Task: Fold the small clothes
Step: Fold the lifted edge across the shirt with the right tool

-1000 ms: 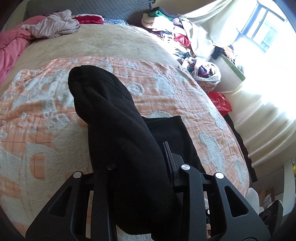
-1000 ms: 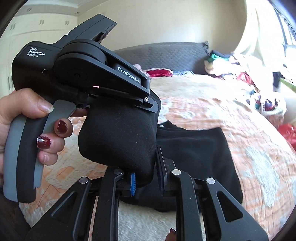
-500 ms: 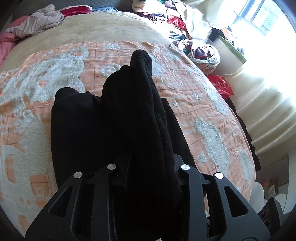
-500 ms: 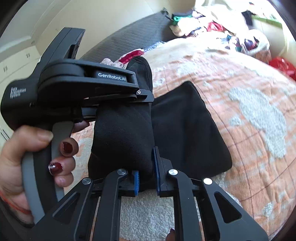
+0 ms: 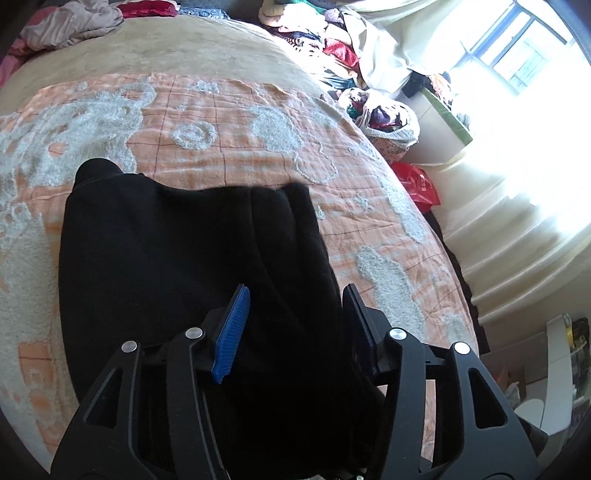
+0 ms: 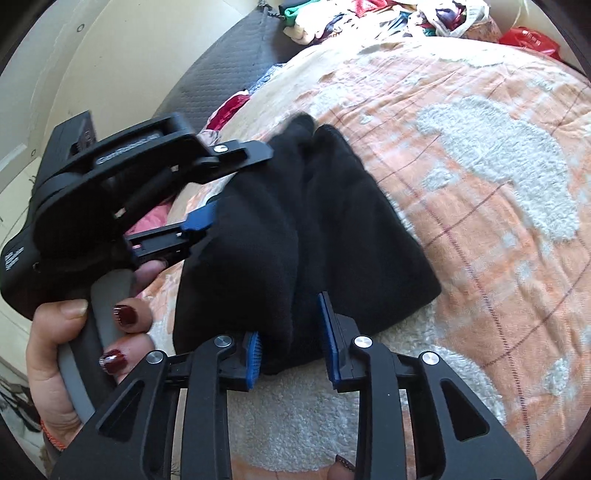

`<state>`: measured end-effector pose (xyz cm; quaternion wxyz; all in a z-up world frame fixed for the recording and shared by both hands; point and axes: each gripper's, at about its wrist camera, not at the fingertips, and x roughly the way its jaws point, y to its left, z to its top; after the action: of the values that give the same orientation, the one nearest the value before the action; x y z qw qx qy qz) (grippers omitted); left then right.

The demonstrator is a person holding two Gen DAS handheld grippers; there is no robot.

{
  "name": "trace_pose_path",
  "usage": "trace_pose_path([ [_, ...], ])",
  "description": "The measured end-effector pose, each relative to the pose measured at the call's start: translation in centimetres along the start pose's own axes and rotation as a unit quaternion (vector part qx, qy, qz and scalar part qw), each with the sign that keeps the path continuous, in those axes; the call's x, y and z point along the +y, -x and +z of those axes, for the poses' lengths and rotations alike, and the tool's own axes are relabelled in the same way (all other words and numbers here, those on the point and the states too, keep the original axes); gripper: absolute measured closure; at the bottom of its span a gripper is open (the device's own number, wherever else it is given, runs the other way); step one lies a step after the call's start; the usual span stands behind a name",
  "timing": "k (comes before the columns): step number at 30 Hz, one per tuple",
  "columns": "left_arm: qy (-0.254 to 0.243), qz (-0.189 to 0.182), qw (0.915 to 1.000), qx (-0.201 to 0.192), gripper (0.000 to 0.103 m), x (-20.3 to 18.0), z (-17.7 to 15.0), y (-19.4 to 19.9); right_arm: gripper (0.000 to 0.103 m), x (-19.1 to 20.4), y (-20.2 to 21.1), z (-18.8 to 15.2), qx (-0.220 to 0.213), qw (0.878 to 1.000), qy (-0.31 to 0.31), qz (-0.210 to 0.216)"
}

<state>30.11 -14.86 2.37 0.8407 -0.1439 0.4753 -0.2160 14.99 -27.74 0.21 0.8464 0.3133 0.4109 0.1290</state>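
- A black garment (image 5: 177, 258) lies on a bed, on an orange and white patterned blanket (image 5: 229, 122), with one part doubled over the rest in thick folds.
- The left gripper (image 5: 295, 295) hangs over the near right side of the garment. Its fingers (image 5: 231, 328) are spread apart, and a raised fold of the black cloth sits between them; whether the pads touch it cannot be told.
- In the right wrist view, the right gripper (image 6: 291, 332) is at the garment's near edge. Its blue-padded fingers (image 6: 330, 332) stand parted, with the cloth's edge lying in the gap, not pinched.
- The same view shows the left gripper from the side, held by a hand (image 6: 74, 350) with dark red nails.
- Beyond the bed's right edge, a white bag (image 5: 391, 123) holds bunched, many-coloured clothes that spill over its rim.
- Just beside it stands an open box (image 5: 439, 125) with a green flap; its contents are too bright to make out.
- A red plastic bag (image 5: 415, 182) lies near the bed's edge.
- A loose pile of clothes (image 5: 317, 26) rests by the dark headboard (image 6: 221, 70).
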Motion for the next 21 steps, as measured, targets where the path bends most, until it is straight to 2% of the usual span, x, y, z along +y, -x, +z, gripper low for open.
trace_pose_path([
  [2,0.007,-0.005,0.9998,-0.017,0.059,0.3,0.2,1.2,0.071,-0.1,0.7,0.3,-0.010,1.000,0.000,-0.010],
  [4,0.010,-0.003,0.9994,-0.033,0.059,1.0,0.3,2.5,0.063,-0.2,1.2,0.5,-0.012,1.000,-0.004,-0.006],
  [8,-0.008,0.052,0.9969,-0.058,0.059,2.7,-0.3,4.5,0.048,-0.8,1.8,1.3,-0.008,1.000,-0.013,0.017],
  [9,-0.009,0.066,0.9960,-0.060,0.059,3.4,-0.6,4.7,0.040,-0.8,1.6,1.7,0.000,1.000,-0.011,0.025],
  [11,-0.006,0.081,0.9951,-0.057,0.059,4.7,-1.4,4.9,0.038,-1.4,1.6,2.5,0.009,0.999,-0.020,0.048],
  [13,-0.009,0.092,0.9943,-0.052,0.058,5.7,-2.3,4.8,0.026,-1.5,0.6,3.7,0.039,0.997,-0.018,0.070],
  [15,-0.022,0.104,0.9931,-0.050,0.057,6.0,-3.2,4.7,0.026,-1.5,-0.7,4.6,0.076,0.993,-0.009,0.091],
  [17,-0.036,0.114,0.9916,-0.050,0.055,6.0,-3.8,4.7,0.026,-1.6,-1.9,5.7,0.094,0.992,0.005,0.088],
  [21,-0.043,0.117,0.9911,-0.048,0.051,6.1,-4.5,4.8,0.027,-1.0,-2.8,7.3,0.093,0.991,0.039,0.082],
])
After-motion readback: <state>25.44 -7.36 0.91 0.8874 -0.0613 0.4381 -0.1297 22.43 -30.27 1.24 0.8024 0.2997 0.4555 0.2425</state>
